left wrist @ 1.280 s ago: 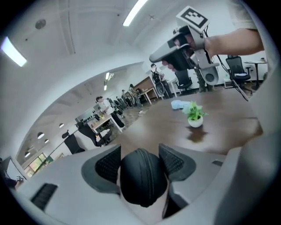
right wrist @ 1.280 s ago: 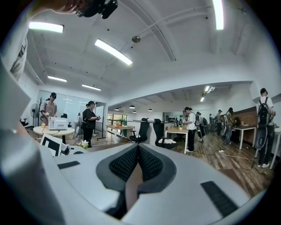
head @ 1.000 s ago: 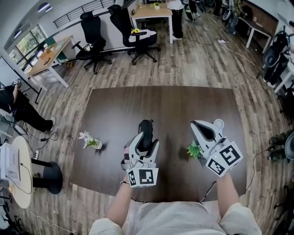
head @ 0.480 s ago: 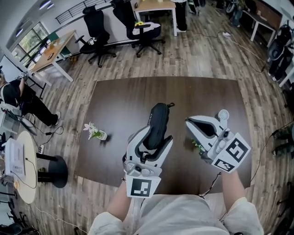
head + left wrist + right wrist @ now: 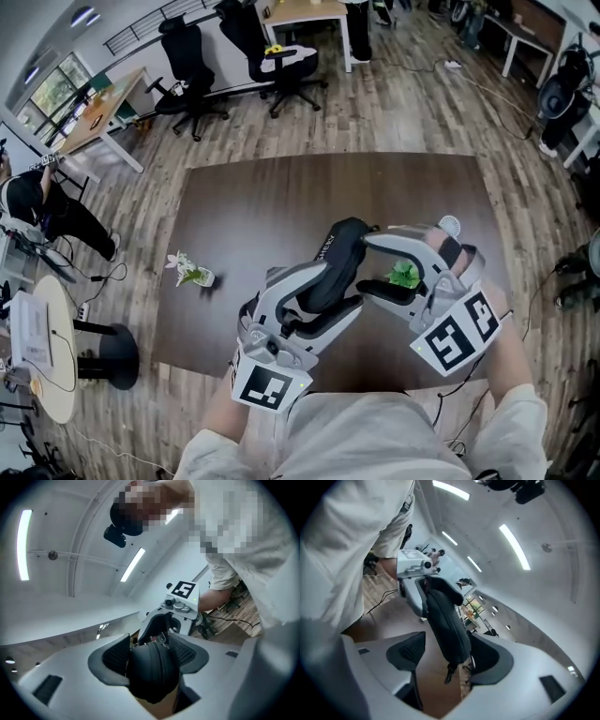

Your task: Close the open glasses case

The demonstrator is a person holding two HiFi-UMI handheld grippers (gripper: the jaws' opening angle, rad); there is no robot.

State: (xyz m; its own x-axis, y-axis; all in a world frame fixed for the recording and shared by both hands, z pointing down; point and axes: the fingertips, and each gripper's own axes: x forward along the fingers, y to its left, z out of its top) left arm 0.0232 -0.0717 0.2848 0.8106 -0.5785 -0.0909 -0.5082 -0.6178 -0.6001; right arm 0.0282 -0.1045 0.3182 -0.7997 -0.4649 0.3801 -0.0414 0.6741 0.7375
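Note:
The black zip glasses case [image 5: 337, 255] is held up above the brown table [image 5: 262, 202], with my left gripper [image 5: 335, 287] shut on its near end. In the left gripper view both pads press the case [image 5: 152, 670]. My right gripper [image 5: 368, 265] comes in from the right; its jaws have just been opening and now stand open around the case's far end. In the right gripper view the case [image 5: 447, 620] hangs between the pads, close to the right one and apart from the left one. Its zip pull [image 5: 449, 673] dangles at the end.
A small green plant [image 5: 405, 275] sits on the table under my right gripper, with a white round object [image 5: 450, 226] behind it. A white flower in a small vase [image 5: 190, 275] stands at the table's left. Office chairs [image 5: 187, 56] and desks lie beyond.
The left gripper lifted the case off the table and swung it toward the right. The right gripper rolled over, moved left and opened its jaws around the case's far end.

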